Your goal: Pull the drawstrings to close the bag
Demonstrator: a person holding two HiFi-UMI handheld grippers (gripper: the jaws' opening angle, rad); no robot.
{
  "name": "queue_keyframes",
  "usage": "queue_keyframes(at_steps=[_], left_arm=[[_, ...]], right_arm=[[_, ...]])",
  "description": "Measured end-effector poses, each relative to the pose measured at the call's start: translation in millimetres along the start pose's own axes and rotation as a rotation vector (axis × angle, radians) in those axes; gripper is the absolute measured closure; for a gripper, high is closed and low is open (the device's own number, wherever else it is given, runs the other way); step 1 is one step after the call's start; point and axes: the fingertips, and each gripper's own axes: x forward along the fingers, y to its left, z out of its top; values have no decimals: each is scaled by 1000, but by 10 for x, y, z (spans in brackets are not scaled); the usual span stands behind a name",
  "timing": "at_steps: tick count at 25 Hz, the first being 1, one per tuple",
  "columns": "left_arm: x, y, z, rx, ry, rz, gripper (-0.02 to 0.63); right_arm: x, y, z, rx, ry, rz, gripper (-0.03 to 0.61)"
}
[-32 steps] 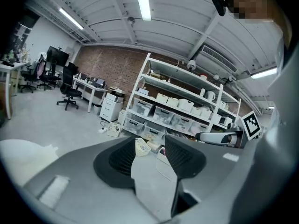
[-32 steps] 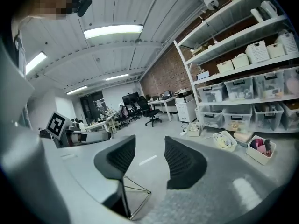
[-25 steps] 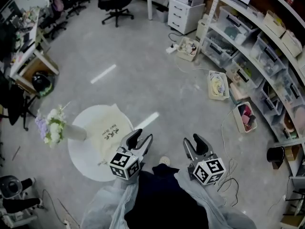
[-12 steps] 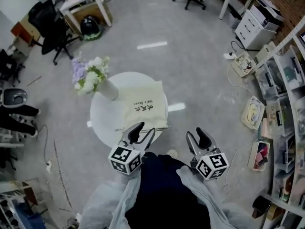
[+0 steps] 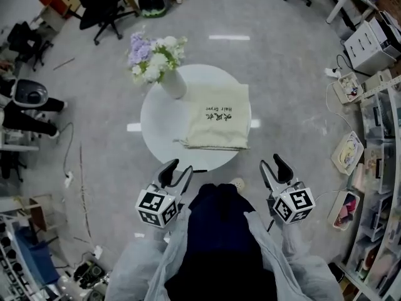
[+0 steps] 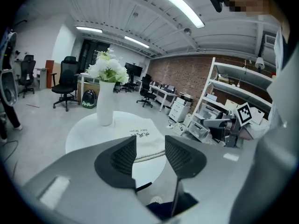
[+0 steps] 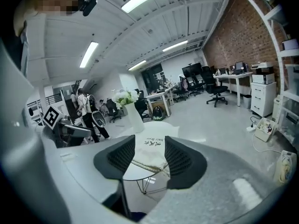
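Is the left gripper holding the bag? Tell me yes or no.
No, the left gripper hangs open, short of the table, while the bag lies flat on the tabletop with nothing touching it.

Grey floor [image 5: 282,55], brick wall [image 6: 184,73], shelving [image 5: 383,137], office chairs [image 5: 103,5], ceiling striplights [image 6: 177,6].

I see the bag [image 5: 218,125] lying on the right half of the tabletop [image 5: 160,125], the vase [image 5: 173,84] to its far left.

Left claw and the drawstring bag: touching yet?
Apart. Head view: the left claw is open near the table rim, with bare tabletop showing between it and the bag.
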Motion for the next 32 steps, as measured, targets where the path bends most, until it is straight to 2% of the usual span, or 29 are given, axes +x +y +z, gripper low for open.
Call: queue_keyframes(at_steps=[3,6,15,18,22,27,32], left_arm=[[-97,189,-156,32,54,12,413],[-66,363,-309,116,123,16,388],[394,774,-702,510,358,7,368],[520,886,-784,649,444,3,360],[651,989,-992,810,548,-46,360],[802,1135,-1059,818,575,-74,362],[919,1211,-1088,864,611,-104,362]], right_arm=[[5,-8,-160,-27,53,4,380],[49,15,-337,-69,109,40,377],[505,-196,-996,-258,318,175,373],[709,-287,-1171,-348,377,202,373],[919,-332,-1391,-484,434,249,373],[1078,-420,-1604,-623,485,286,373],[1225,-422,-1660,-796,474,330,373]])
